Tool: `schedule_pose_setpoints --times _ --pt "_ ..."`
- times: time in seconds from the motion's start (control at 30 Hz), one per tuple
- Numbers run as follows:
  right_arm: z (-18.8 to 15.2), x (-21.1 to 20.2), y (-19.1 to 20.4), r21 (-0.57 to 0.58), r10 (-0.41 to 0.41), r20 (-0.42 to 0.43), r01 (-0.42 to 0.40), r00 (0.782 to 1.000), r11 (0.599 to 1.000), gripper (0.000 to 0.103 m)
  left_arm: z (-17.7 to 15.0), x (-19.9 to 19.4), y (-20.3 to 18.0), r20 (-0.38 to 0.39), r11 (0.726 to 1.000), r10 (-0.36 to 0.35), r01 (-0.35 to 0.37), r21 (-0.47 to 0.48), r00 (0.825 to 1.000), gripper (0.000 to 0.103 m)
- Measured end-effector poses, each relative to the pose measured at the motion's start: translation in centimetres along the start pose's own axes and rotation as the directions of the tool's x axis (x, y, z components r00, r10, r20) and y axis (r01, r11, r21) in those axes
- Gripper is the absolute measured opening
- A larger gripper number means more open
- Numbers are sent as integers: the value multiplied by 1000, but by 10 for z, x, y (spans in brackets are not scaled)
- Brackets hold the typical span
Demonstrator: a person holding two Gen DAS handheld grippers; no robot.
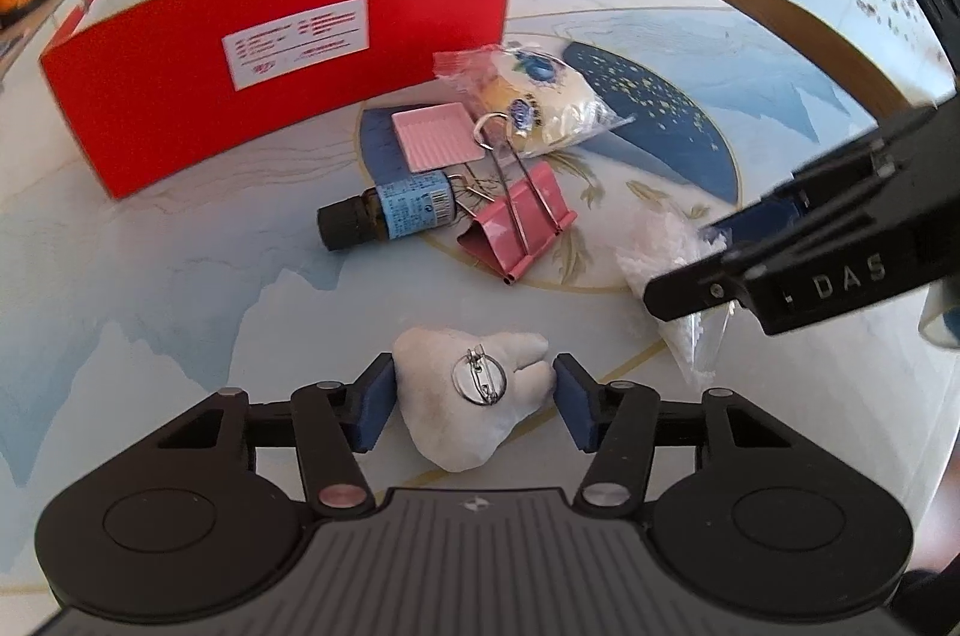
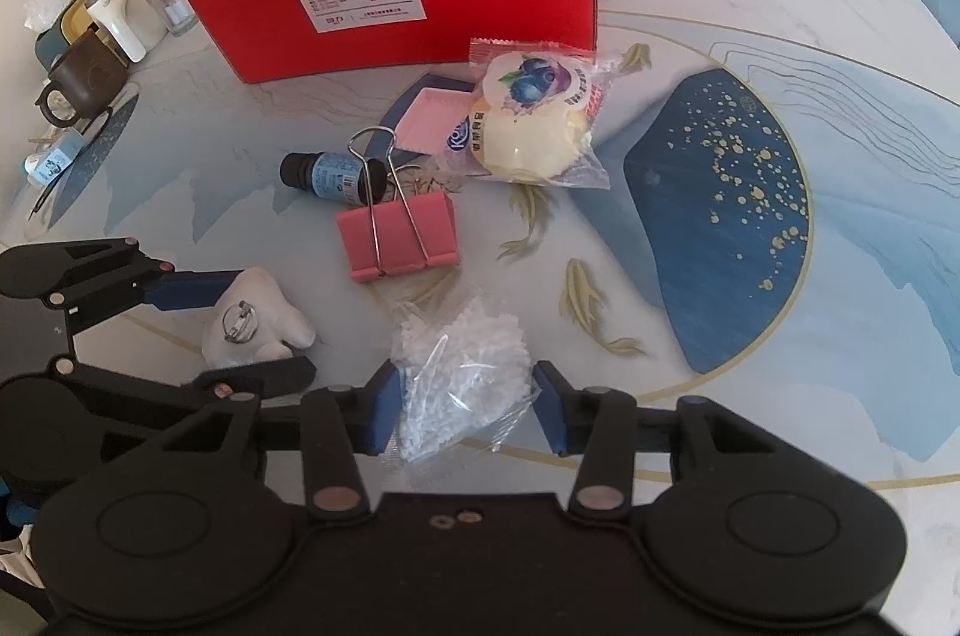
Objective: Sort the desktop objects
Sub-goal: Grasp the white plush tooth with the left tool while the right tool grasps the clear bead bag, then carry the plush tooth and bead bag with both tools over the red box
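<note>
My left gripper [image 1: 474, 396] is open, its blue pads either side of a white plush tooth brooch [image 1: 474, 396] lying pin side up on the table; it also shows in the right wrist view [image 2: 252, 330]. My right gripper [image 2: 462, 405] is open around a clear bag of white beads [image 2: 462, 372], also visible in the left wrist view [image 1: 672, 264]. Farther off lie a pink binder clip [image 2: 399, 231], a small dark bottle [image 2: 333, 174], a pink square card [image 2: 429, 117] and a wrapped blueberry cake [image 2: 531, 123]. An open red box [image 2: 408, 0] stands behind them.
A brown teapot [image 2: 78, 81], cups and a white dispenser [image 2: 120, 15] stand at the table's far left. A wooden chair [image 1: 822, 48] stands past the table's far edge. The table [image 2: 750, 192] has a blue and white painted top.
</note>
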State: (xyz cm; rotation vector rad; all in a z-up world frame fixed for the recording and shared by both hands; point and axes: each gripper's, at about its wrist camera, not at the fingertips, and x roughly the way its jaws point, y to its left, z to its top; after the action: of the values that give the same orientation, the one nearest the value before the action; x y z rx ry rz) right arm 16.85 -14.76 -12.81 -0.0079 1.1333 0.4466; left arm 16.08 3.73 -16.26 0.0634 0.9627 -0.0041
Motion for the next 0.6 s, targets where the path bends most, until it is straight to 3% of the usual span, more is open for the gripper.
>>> schedule_pose_setpoints --times 0.6 --pt "25 -31 -5 55 44 46 -47 998 997 42 33 -34 38 36 986 35 -28 -163 999 55"
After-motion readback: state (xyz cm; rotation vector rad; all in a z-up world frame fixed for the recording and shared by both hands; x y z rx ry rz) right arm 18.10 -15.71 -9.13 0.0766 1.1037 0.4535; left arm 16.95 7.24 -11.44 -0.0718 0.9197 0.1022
